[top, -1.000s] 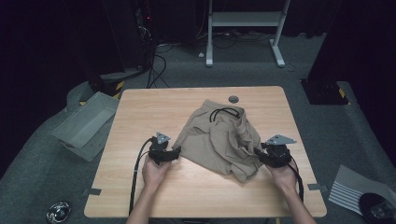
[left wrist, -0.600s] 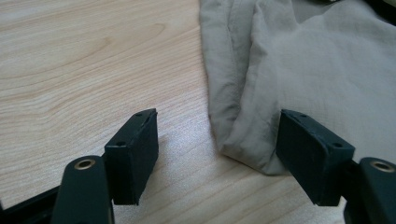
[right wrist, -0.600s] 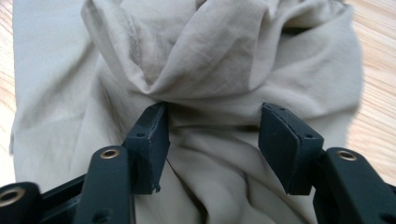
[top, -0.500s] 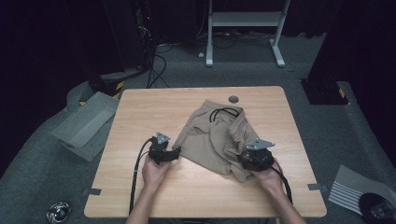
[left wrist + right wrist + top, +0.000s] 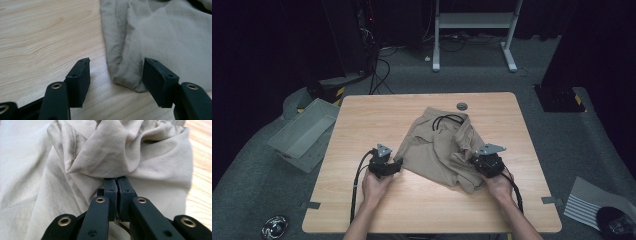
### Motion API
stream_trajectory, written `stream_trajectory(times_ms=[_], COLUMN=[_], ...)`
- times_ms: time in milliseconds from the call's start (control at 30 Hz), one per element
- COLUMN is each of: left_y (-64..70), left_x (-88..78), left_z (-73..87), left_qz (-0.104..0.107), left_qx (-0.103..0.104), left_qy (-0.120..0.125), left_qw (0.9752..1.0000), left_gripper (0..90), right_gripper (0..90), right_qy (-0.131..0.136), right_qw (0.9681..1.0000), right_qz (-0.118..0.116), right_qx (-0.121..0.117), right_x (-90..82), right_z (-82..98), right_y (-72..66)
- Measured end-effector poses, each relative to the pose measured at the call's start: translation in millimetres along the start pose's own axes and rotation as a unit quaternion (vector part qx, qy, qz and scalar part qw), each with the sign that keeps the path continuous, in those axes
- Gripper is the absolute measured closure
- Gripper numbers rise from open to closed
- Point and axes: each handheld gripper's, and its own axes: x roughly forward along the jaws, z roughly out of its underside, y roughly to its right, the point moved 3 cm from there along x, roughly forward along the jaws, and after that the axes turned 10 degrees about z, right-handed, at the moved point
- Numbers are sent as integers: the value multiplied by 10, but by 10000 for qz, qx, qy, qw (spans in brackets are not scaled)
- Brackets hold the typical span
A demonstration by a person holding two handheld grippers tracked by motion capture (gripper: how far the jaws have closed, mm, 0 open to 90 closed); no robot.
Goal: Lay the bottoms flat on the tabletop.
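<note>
Beige garment (image 5: 439, 150): no readable label.

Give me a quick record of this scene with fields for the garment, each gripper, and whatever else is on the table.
garment: beige garment, crumpled, with a black drawstring at its far end
left gripper: left gripper open, jaws have just been closing, garment corner between them, pads not pressing
right gripper: right gripper shut on a fold of the garment
table: wooden table, with a small grey disc near the far edge
</note>
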Motion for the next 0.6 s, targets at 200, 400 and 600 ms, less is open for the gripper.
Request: stream_trajectory(times_ms=[200,400,600], left_y=[-1,-53,-112], left_x=[-122,-270,-284], left_z=[66,185,163], left_qz=[-182,-237,-149], left_qx=[132,86,-262], left_qy=[-145,-140,-331], left_qw=[9996,9996,9990], left_gripper=[405,405,344], right_gripper=[877,875,681], right_qy=[158,-41,-245], right_qw=[9995,9966,9941], right_qz=[180,479,500], right_qx=[201,667,932], right_x=[-54,1,66], right_z=[-44,38,113], right_y=[182,498,565])
